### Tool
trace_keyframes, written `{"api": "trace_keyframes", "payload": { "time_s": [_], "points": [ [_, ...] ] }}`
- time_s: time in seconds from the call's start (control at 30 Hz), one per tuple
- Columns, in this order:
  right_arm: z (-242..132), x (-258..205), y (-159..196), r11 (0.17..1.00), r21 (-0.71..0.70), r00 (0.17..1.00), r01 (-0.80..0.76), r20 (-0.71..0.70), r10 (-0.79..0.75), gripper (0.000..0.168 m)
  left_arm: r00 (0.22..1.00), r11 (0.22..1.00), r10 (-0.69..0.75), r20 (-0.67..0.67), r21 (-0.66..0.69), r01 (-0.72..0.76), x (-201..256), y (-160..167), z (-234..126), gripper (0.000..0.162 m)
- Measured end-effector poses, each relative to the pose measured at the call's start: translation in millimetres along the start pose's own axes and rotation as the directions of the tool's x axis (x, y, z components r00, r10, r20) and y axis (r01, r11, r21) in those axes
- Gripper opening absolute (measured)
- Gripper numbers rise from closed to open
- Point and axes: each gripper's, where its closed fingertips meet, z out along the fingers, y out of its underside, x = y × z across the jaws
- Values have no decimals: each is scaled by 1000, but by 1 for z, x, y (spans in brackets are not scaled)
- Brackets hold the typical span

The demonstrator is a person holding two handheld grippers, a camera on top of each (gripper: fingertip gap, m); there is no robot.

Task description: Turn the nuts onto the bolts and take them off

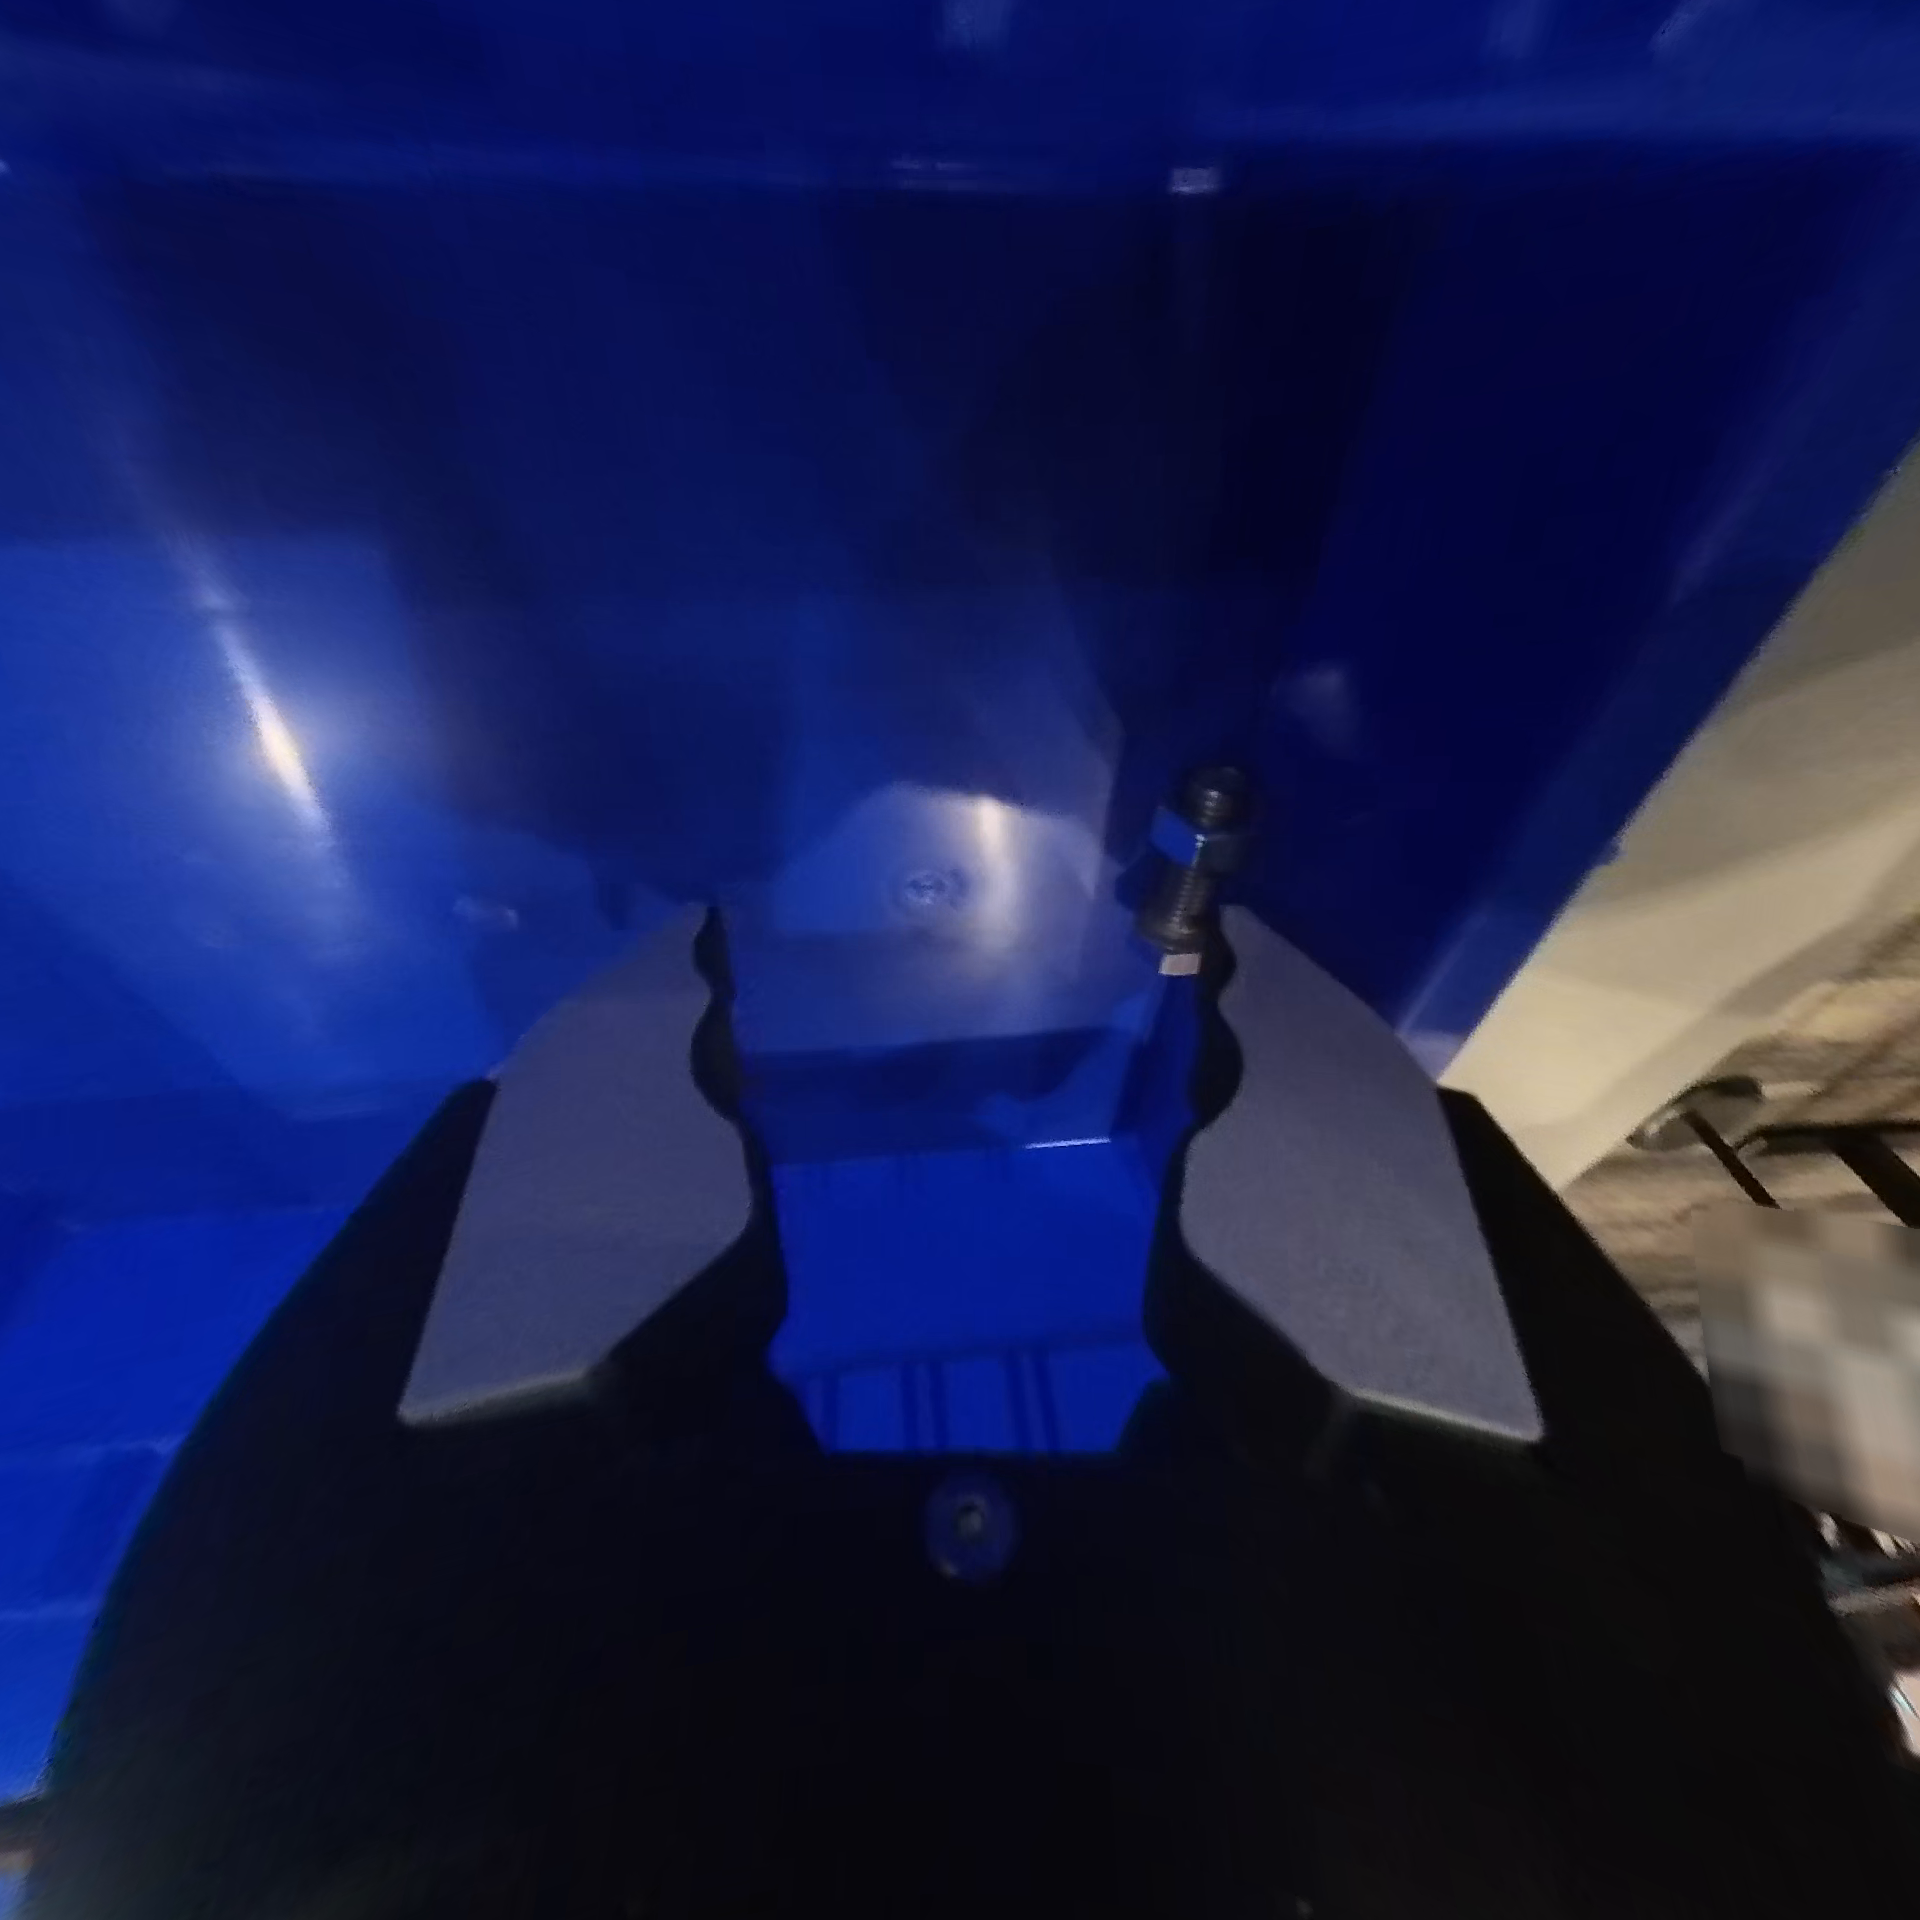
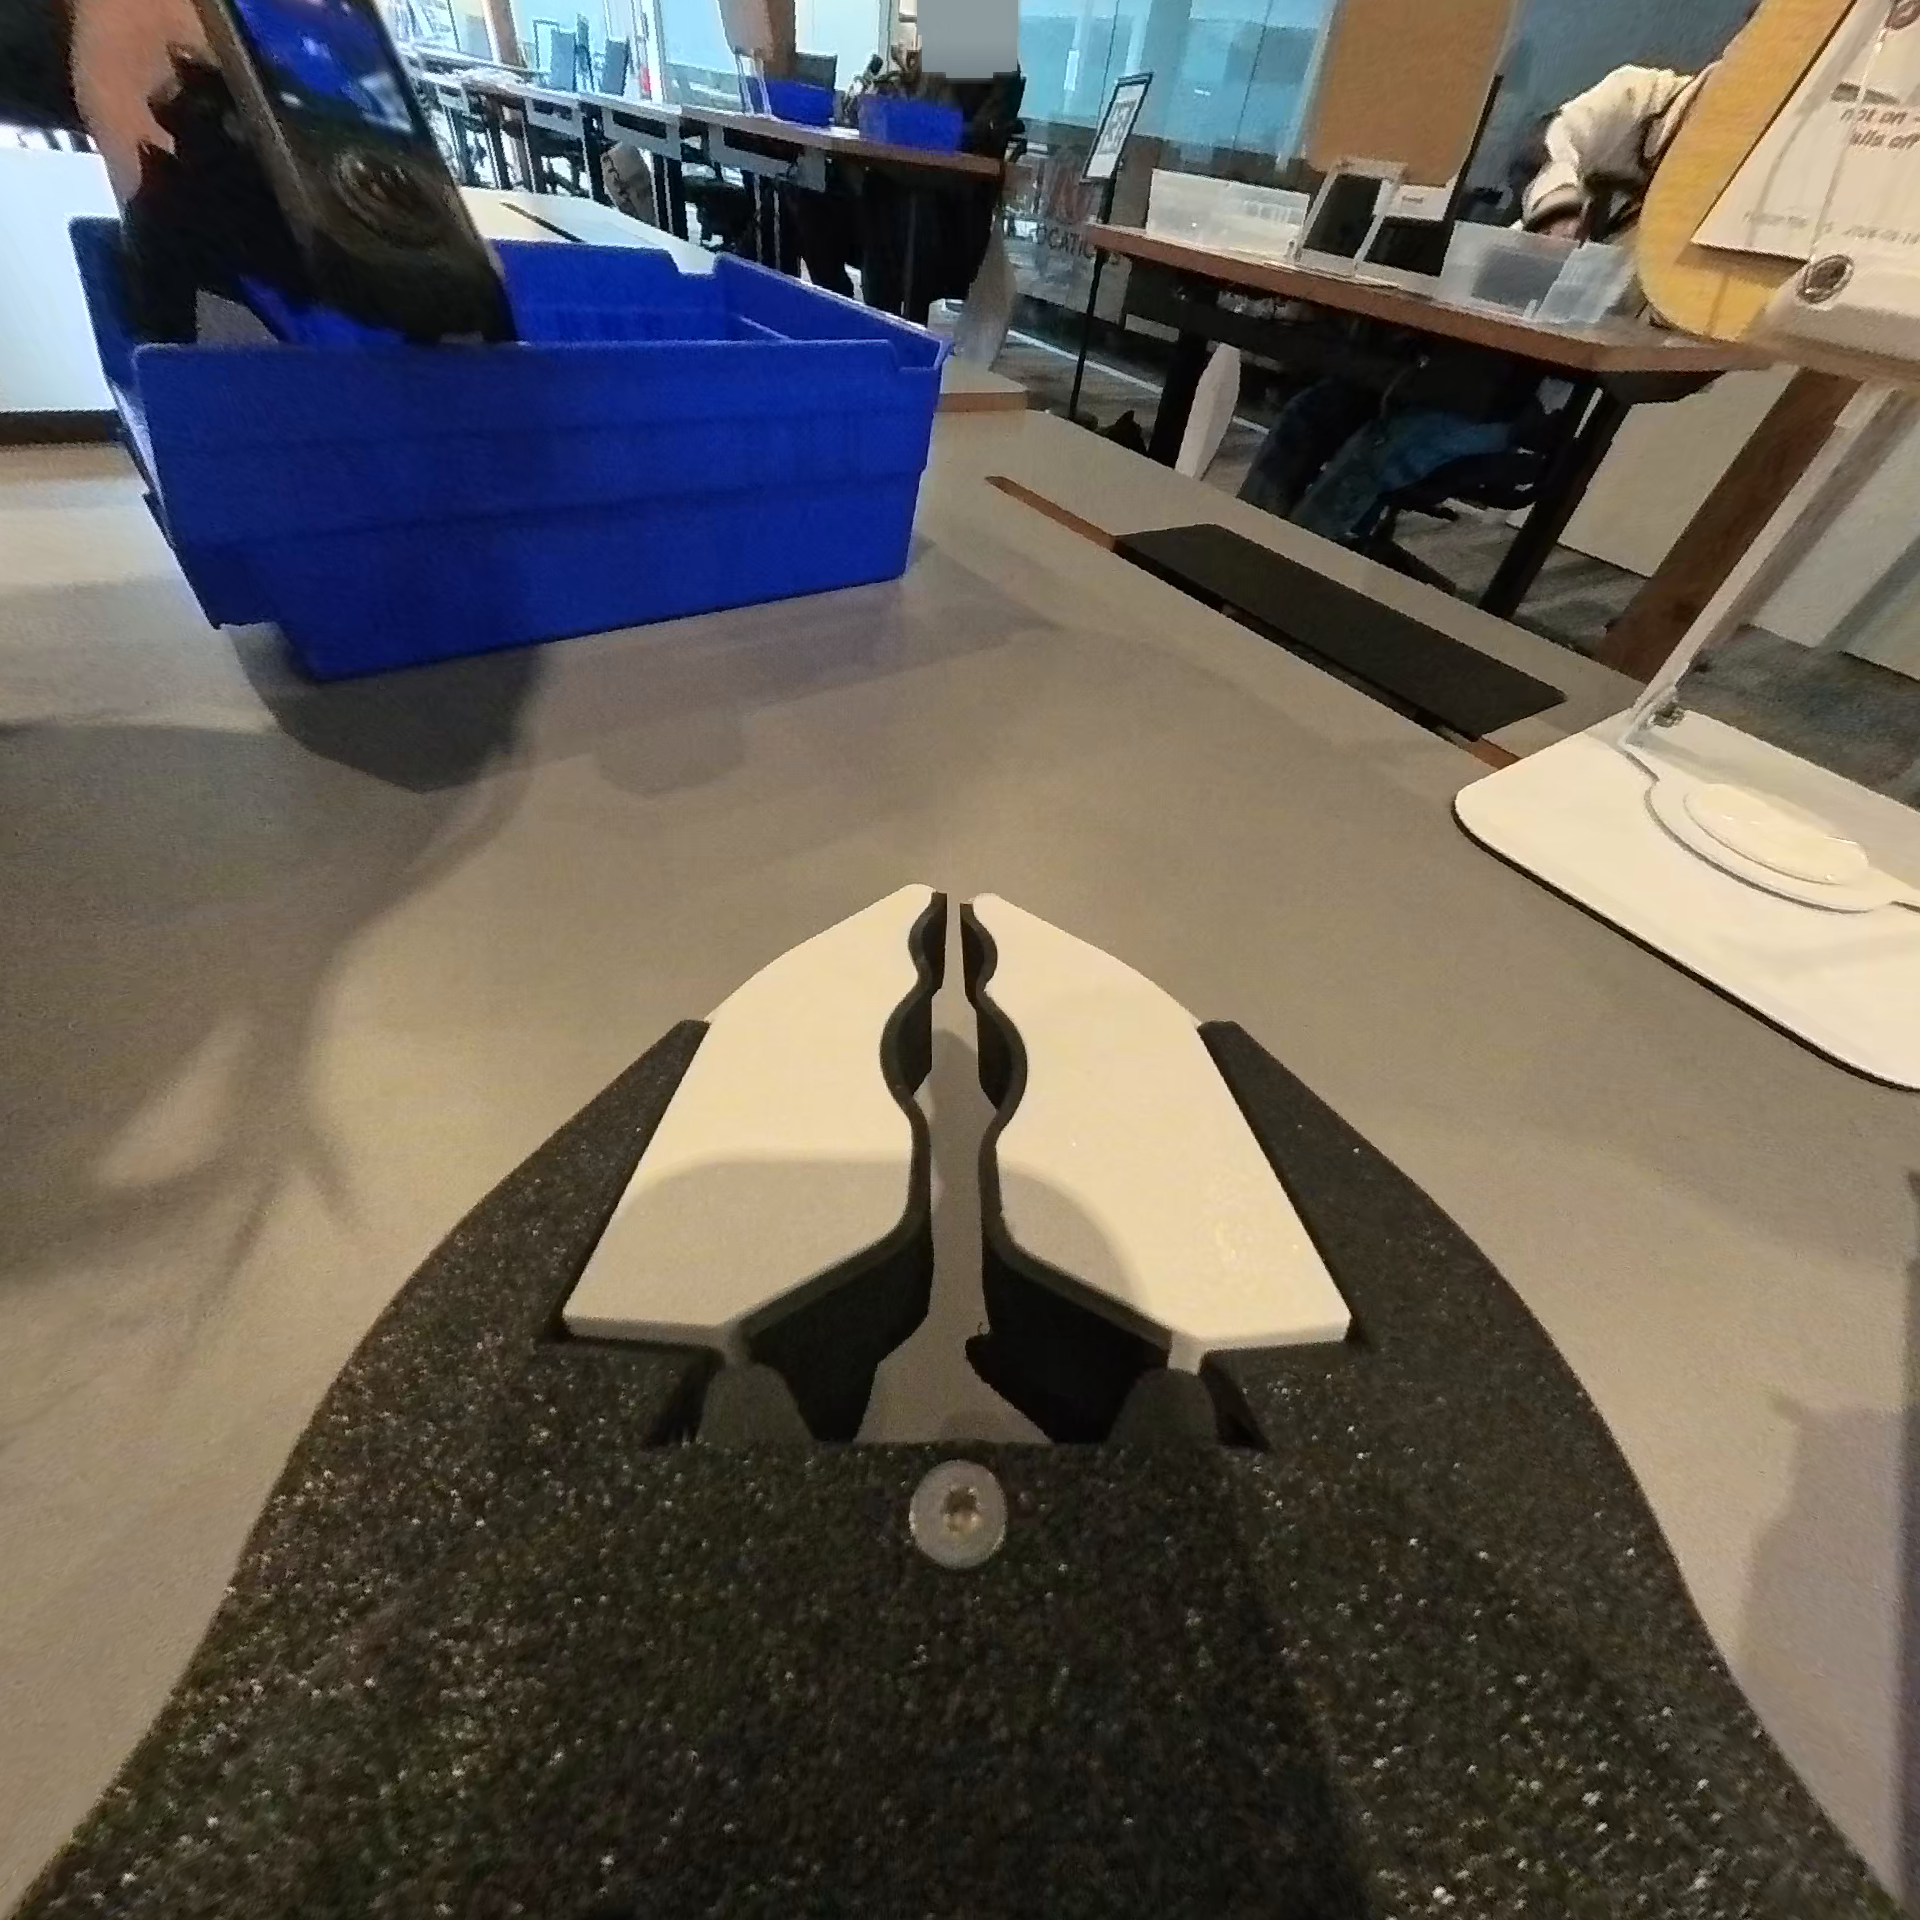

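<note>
Bolt point(image 1: 1195, 868) with nut, steel-grey, threaded

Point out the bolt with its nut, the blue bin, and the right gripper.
bolt point(image 1: 1188, 871): left wrist view, on the threaded shank below the nut.
blue bin point(image 2: 540, 488): right wrist view, on its near outer wall.
right gripper point(image 2: 954, 902): right wrist view, midway between the tips of its fingers.

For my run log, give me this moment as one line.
left tool: open, inside blue bin, beside bolt with nut | right tool: shut, empty, over grey table
</note>
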Motion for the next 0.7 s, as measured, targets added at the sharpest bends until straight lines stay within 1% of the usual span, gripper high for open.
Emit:
{"api": "trace_keyframes", "payload": {
  "time_s": [0.13,0.23,0.33,0.5,0.7],
  "points": [
    [0,0,0,1000,-2,1000,5,0,-5,2,999,1000,-24,31,9,24,-7,1,1,100],
    [0,-1,0,1000,-3,1000,7,-1,-7,2,998,999,-45,54,9,44,-11,2,1,107],
    [0,-1,0,1000,-4,1000,7,0,-7,2,992,998,-55,115,29,52,-20,2,-3,106],
    [0,-1,1,1000,-5,1000,9,1,-9,2,976,997,-45,214,72,31,-34,2,-10,97],
    [0,-1,1,1000,-6,1000,8,3,-8,2,978,981,104,180,141,-130,-15,0,-17,65]
  ]
}}
